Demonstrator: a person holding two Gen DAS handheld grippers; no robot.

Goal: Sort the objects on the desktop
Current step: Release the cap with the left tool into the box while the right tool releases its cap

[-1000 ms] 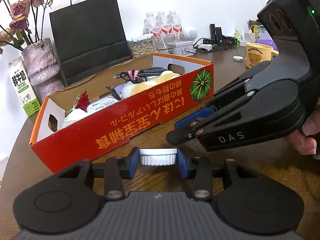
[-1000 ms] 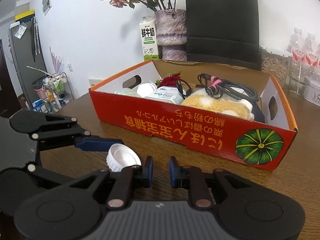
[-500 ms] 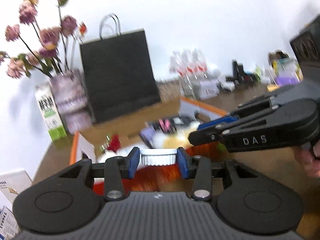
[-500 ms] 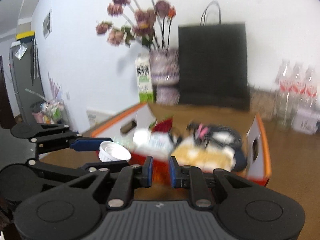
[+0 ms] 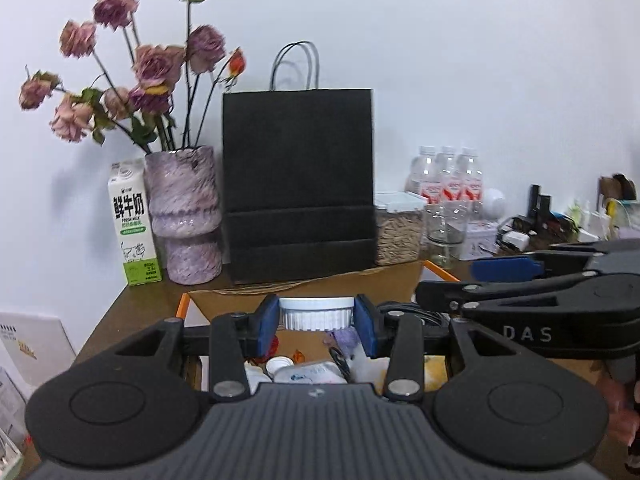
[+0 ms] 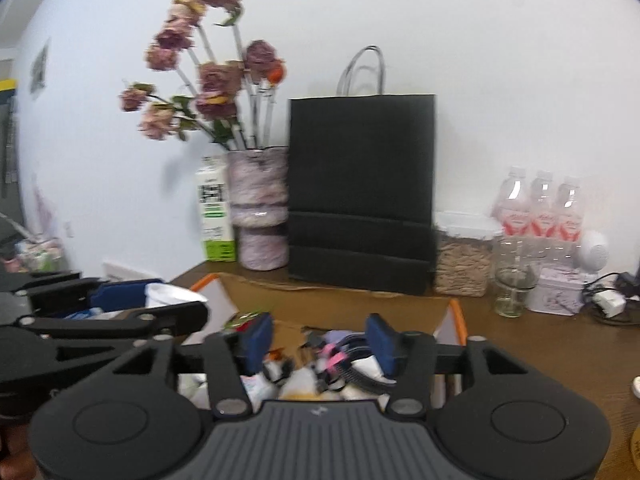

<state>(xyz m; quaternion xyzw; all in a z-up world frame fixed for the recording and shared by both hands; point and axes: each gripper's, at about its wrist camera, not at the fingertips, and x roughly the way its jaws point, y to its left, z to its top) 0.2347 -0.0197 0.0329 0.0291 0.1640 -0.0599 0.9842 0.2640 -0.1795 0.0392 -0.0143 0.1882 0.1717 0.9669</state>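
Along the wall behind your table (image 5: pixel 120 312) you have:
- milk carton (image 5: pixel 133 222), upright, far left
- mottled purple vase (image 5: pixel 185 216) of dried roses (image 5: pixel 160 68), just beside the carton
- black paper bag (image 5: pixel 298 184), standing, handles up
- lidded clear container (image 5: pixel 400 229) of pale grain or seeds
- empty glass jar (image 5: pixel 443 234)
- three water bottles (image 5: pixel 446 176), red labels
- tangle of chargers and cables (image 5: pixel 520 232), far right

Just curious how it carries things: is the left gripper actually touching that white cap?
Touching. The left wrist view shows the left gripper with a blue pad pressed against each side of the white cap.
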